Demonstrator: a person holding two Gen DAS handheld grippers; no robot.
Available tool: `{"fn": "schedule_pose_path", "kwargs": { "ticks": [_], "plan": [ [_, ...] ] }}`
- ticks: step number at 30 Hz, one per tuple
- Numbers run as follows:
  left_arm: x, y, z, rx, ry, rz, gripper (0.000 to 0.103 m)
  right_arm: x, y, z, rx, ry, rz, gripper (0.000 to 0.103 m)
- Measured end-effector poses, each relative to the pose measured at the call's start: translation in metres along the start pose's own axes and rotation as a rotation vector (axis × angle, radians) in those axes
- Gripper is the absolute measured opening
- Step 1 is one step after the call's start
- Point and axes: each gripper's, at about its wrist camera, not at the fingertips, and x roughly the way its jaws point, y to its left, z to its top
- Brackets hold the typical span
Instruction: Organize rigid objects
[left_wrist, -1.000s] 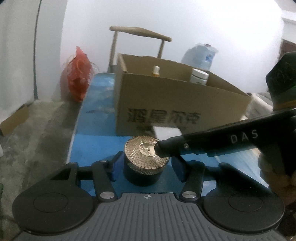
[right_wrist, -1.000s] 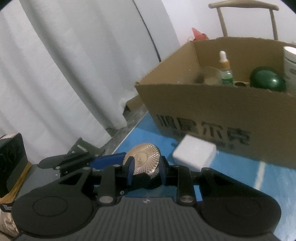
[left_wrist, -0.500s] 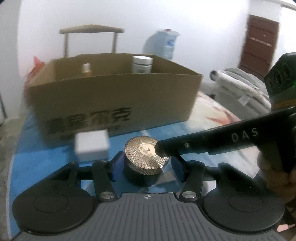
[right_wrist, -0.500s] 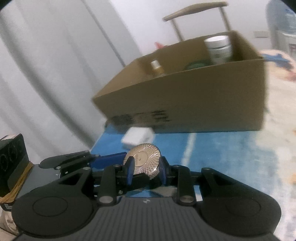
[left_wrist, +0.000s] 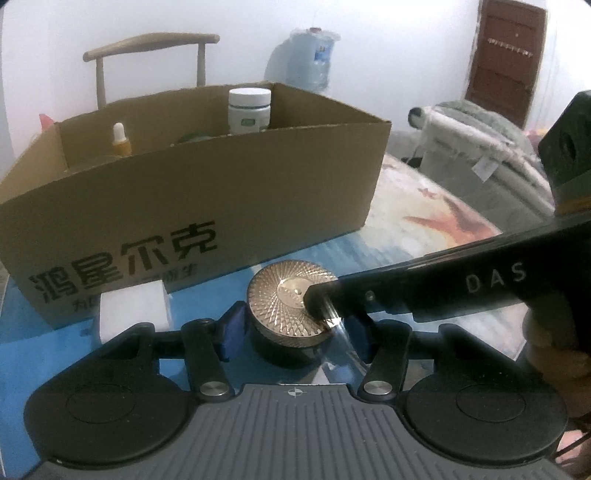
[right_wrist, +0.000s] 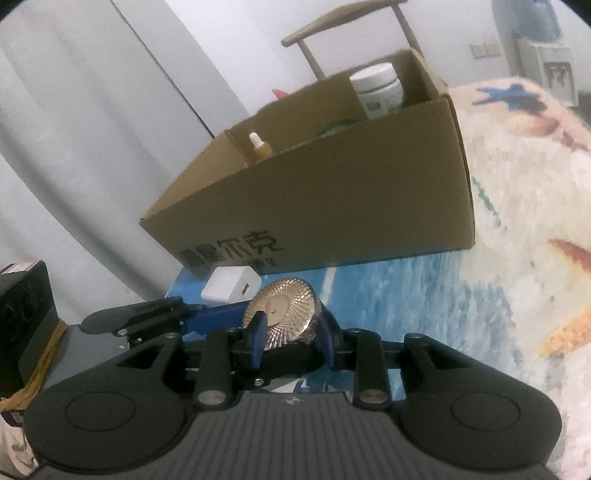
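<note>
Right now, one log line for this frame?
left gripper: on jar, jaws just opened slightly | right gripper: on its lid, likewise | box: behind jar

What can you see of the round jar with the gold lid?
The jar is low and round, with a dark, glossy body and a metallic gold lid cut in a fine radiating pattern around a smooth centre disc. The lid is on. The left gripper clasps the body and the right gripper clasps the lid; both sets of jaws have just eased open slightly. The jar sits in front of the cardboard box, near a white charger. Its underside is hidden.
</note>
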Motion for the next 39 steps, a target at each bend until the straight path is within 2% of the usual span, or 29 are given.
{"fn": "schedule_pose_path", "kwargs": {
  "ticks": [6, 39],
  "plan": [
    [0.002, -0.003, 0.002, 0.009, 0.010, 0.022, 0.057, 0.003, -0.007, 0.001, 0.054, 0.019, 0.026, 0.034],
    [0.000, -0.011, -0.001, -0.020, 0.015, 0.092, 0.056, 0.005, 0.001, -0.001, 0.022, 0.023, 0.000, 0.039]
  ]
}}
